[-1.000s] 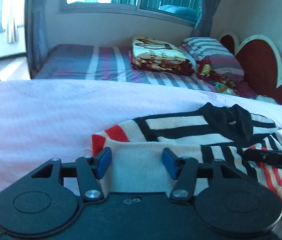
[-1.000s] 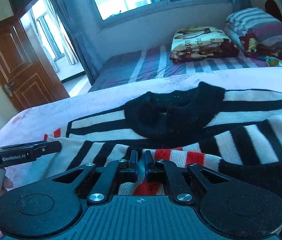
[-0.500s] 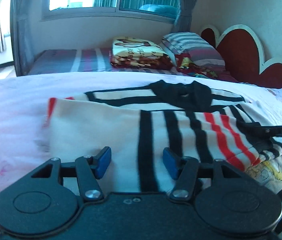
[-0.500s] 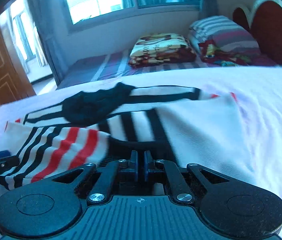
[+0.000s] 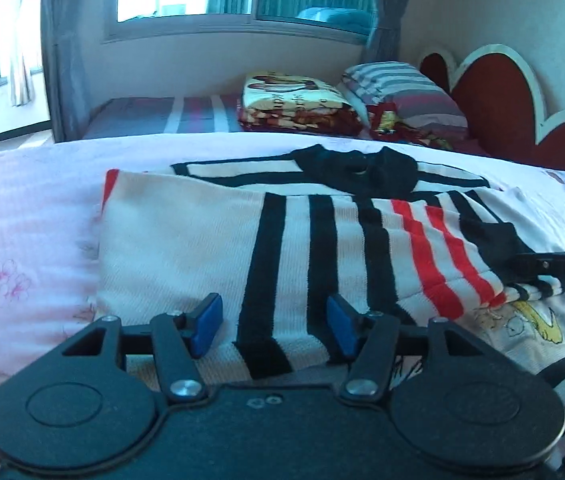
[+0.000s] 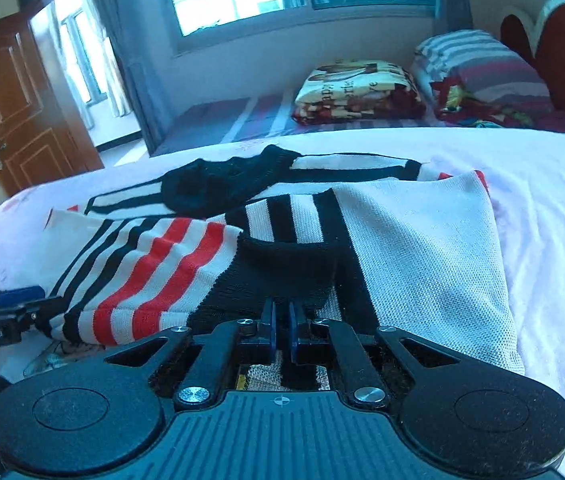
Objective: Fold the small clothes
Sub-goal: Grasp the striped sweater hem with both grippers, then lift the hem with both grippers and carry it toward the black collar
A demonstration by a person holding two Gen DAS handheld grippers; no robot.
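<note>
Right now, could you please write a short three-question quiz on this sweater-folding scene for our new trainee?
1. True or false: the right gripper is shut on the black cuff of the striped knit sweater.
2. Which best describes the left gripper? A) clamped on the sweater B) jaws apart and opening, with sweater fabric lying between its blue pads C) holding a pillow
3. Fill in: the sweater lies on a pale pink floral ______.

Key: 1 true; 2 B; 3 bedsheet.
</note>
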